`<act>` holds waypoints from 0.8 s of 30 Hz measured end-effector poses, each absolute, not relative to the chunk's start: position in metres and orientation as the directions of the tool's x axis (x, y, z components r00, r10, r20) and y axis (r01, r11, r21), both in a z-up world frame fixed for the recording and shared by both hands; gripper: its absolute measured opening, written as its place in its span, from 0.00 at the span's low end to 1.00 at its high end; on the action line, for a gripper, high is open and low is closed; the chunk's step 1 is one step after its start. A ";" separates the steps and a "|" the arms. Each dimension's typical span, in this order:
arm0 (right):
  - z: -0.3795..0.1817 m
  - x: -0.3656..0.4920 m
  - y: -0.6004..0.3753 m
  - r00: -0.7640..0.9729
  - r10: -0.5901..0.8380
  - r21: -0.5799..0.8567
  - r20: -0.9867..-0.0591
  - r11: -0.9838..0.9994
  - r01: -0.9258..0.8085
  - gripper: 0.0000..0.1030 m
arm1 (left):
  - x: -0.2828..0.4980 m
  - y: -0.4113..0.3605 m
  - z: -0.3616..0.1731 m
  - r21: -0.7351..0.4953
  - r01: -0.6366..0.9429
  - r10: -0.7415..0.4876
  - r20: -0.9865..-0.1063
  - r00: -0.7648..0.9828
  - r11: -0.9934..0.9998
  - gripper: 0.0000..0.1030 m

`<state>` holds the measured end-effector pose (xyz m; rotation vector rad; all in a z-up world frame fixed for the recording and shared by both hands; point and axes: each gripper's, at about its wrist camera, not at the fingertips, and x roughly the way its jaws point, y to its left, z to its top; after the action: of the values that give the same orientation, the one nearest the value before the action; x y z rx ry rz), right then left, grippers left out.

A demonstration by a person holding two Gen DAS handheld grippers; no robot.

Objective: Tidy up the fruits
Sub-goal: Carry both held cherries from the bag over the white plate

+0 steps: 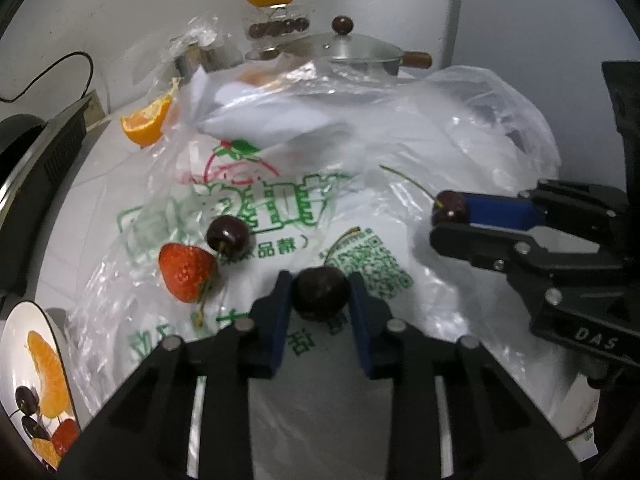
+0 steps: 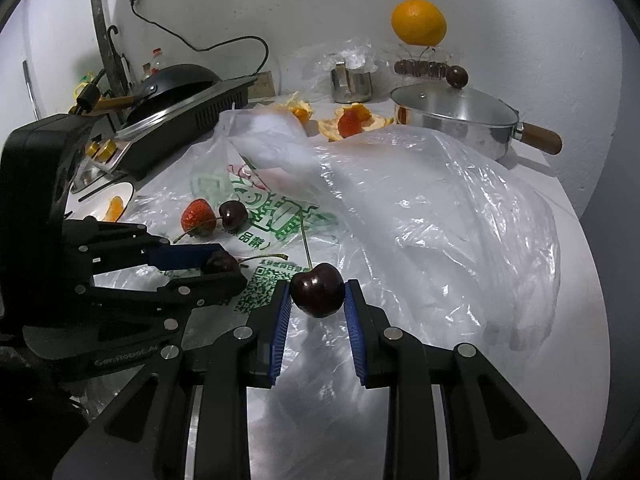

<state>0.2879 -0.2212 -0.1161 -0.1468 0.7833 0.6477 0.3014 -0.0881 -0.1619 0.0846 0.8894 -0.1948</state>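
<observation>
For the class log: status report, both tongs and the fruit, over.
Left tongs shut on a cherry. Right tongs shut on another cherry. Strawberry and third cherry loose on the bag. Nothing blocking.

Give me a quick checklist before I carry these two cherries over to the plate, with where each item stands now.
1. Left gripper shut on its cherry: ok.
2. Right gripper shut on its cherry: ok.
3. Right cherry lifted off the plastic bag: cannot tell.
4. Plate has spare room: ok, white patch near its top.
5. Loose strawberry and loose cherry left for later: ok, both still on the bag.
6. Left cherry's stem free of the bag: cannot tell.
</observation>
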 end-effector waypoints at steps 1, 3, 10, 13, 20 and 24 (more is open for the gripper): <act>-0.115 0.287 -0.220 0.530 0.487 0.107 -0.695 0.798 -0.593 0.28 | 0.298 -0.088 -0.160 -0.009 0.206 -0.136 -0.775 0.617 0.979 0.28; -0.112 0.282 -0.218 0.534 0.484 0.100 -0.693 0.798 -0.594 0.28 | 0.292 -0.087 -0.155 -0.012 0.210 -0.143 -0.768 0.624 0.978 0.28; -0.099 0.265 -0.210 0.550 0.481 0.079 -0.682 0.797 -0.599 0.28 | 0.268 -0.081 -0.139 -0.012 0.221 -0.156 -0.747 0.647 0.975 0.28; -0.093 0.255 -0.206 0.557 0.480 0.070 -0.678 0.796 -0.602 0.28 | 0.257 -0.077 -0.132 -0.017 0.218 -0.160 -0.735 0.659 0.976 0.28; -0.083 0.236 -0.199 0.573 0.474 0.049 -0.668 0.796 -0.603 0.28 | 0.232 -0.068 -0.120 -0.018 0.221 -0.167 -0.715 0.678 0.975 0.28; -0.077 0.227 -0.196 0.584 0.466 0.034 -0.665 0.799 -0.600 0.28 | 0.217 -0.059 -0.115 -0.024 0.213 -0.168 -0.703 0.691 0.977 0.28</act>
<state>0.2266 -0.1962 -0.0768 -0.2034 0.7131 0.6267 0.2172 -0.0589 -0.1152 0.0609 0.7798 -0.2126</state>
